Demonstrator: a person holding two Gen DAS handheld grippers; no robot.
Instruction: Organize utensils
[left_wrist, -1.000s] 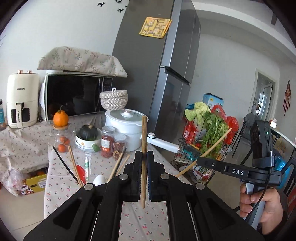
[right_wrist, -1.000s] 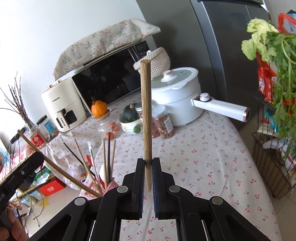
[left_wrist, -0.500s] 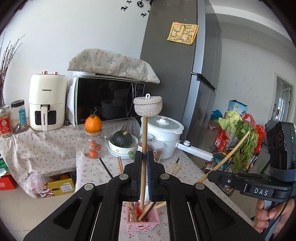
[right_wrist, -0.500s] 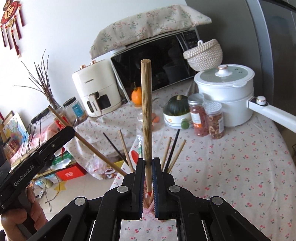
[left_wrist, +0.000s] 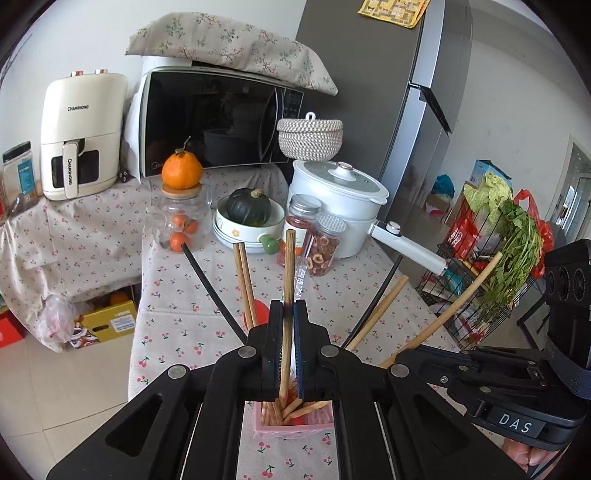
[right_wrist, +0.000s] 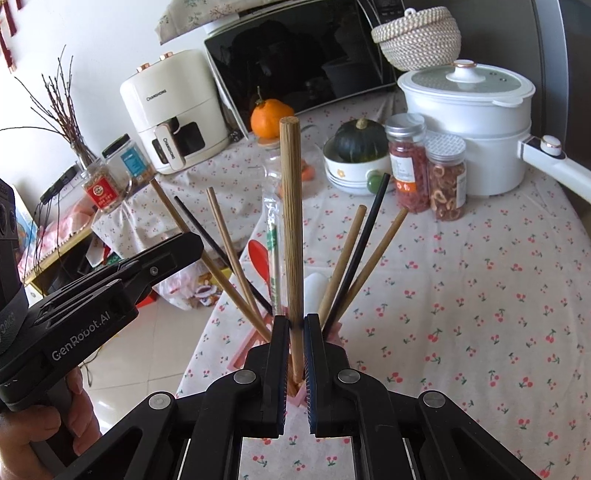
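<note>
Chopsticks: one wooden chopstick (left_wrist: 286, 314) is clamped between the left gripper (left_wrist: 284, 343) jaws, standing near upright, its lower end down inside the pink basket (left_wrist: 291, 430) on the cherry-print tablecloth (left_wrist: 177, 306). Left jaws are closed tight on it.

Right gripper (right_wrist: 295, 354) likewise pinches a second wooden chopstick (right_wrist: 291, 236), near upright, lower end at the rim of the same pink basket (right_wrist: 240, 354); from the right wrist view I cannot tell whether the tip has reached the bottom. In the left wrist view that stick (left_wrist: 458, 302) slants up to the right from the right gripper's nose.

Basket already holds a fan of wooden sticks, two black chopsticks (right_wrist: 358, 251) leaning outward on opposite sides, a red spoon (right_wrist: 260, 258) and a wrapped pair in clear plastic (right_wrist: 272, 240).

Both tools sit just beside each other over the basket; a hand (right_wrist: 44, 428) holds the left tool's grip at lower left of the right wrist view.

Behind on the table: white pot (left_wrist: 338, 195), two spice jars (left_wrist: 312, 236), bowl with a dark green squash (left_wrist: 248, 206), glass jar topped by an orange (left_wrist: 182, 173), microwave (left_wrist: 218, 118), air fryer (left_wrist: 81, 133).
</note>
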